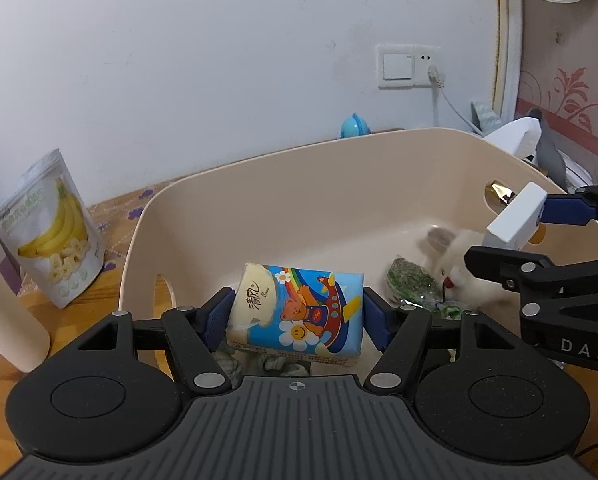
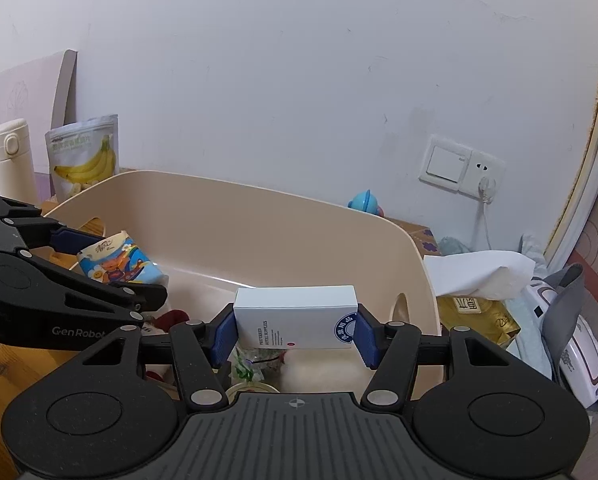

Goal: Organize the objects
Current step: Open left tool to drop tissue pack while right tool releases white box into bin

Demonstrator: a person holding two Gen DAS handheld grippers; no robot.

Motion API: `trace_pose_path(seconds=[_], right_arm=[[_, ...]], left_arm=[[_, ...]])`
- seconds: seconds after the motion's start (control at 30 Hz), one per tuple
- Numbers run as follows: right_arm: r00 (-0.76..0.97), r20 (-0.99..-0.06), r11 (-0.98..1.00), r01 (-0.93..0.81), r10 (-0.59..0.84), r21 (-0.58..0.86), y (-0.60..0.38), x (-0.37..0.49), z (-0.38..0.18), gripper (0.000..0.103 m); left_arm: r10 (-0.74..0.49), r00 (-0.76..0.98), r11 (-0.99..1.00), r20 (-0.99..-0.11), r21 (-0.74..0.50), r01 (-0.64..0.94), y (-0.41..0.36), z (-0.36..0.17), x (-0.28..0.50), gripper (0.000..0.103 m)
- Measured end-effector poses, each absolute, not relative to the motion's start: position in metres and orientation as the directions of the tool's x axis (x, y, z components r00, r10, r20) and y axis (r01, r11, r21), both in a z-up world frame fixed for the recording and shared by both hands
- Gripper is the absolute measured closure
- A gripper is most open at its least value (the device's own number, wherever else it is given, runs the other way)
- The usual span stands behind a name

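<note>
Two grippers are held over a beige tub that stands on a wooden table.

Left gripper: its blue pads are closed against the two short ends of a tissue pack, a soft wrapped packet printed with a bear and a rainbow. The pack is held above the near part of the tub, slightly tilted, with cloth visible beneath it.

Right gripper: its pads are closed on the two ends of a white box, a small carton with printed lettering. The box is held level above the tub's interior, near the end wall with the handle cut-out.

Contents already in the tub: a white plush toy and a green wrapped packet, lying just beside each other.

Outside the tub: a banana chip pouch standing upright to the left, and a cream flask near it.

Handling assessment: the tissue pack is judged light and compressible; it yields under the pads, so a grip across the ends is adequate but a firm squeeze would deform it. The wrapper is likely slick. The white box is judged light and stiff, though thin card may dent; the flat end faces appear the soundest places to hold. Neither item appears fragile, and a short drop onto the plush toy should be tolerated.
</note>
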State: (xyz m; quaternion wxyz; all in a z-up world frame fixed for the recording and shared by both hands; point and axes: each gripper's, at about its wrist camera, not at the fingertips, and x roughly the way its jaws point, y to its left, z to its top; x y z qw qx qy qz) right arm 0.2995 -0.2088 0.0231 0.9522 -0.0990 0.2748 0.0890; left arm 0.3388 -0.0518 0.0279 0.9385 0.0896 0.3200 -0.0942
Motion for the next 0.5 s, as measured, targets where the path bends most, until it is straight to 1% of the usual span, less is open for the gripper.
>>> trace_pose_path(seconds=[0.13,0.23,0.3,0.43,0.47,0.5], right_arm=[[0.839,-0.534,0.964,-0.22,0.107,-0.152,-0.209,0.295,0.026,0.037],[0.847,-0.521,0.965,-0.213,0.104,-0.154,-0.212,0.291,0.028,0.032],[0.854,-0.51,0.967,-0.206,0.103,-0.151,-0.214,0.287,0.031,0.026],[0.87,-0.484,0.969,-0.192,0.096,-0.152,-0.221,0.277,0.04,0.02],[0.874,-0.476,0.97,-0.189,0.095,-0.153,-0.222,0.273,0.043,0.016],[0.878,-0.469,0.97,-0.187,0.095,-0.154,-0.224,0.27,0.045,0.014]], left_arm=[[-0.115,0.785,0.968,-0.609,0.109,0.226,-0.05,0.03,0.336,0.032],[-0.106,0.798,0.97,-0.593,0.113,0.213,-0.049,0.033,0.331,0.029],[-0.109,0.805,0.974,-0.583,0.101,0.204,-0.047,0.037,0.327,0.026],[-0.117,0.819,0.976,-0.562,0.087,0.199,-0.046,0.047,0.319,0.022],[-0.114,0.824,0.977,-0.555,0.09,0.196,-0.046,0.05,0.316,0.021],[-0.111,0.829,0.977,-0.548,0.092,0.192,-0.046,0.052,0.313,0.018]])
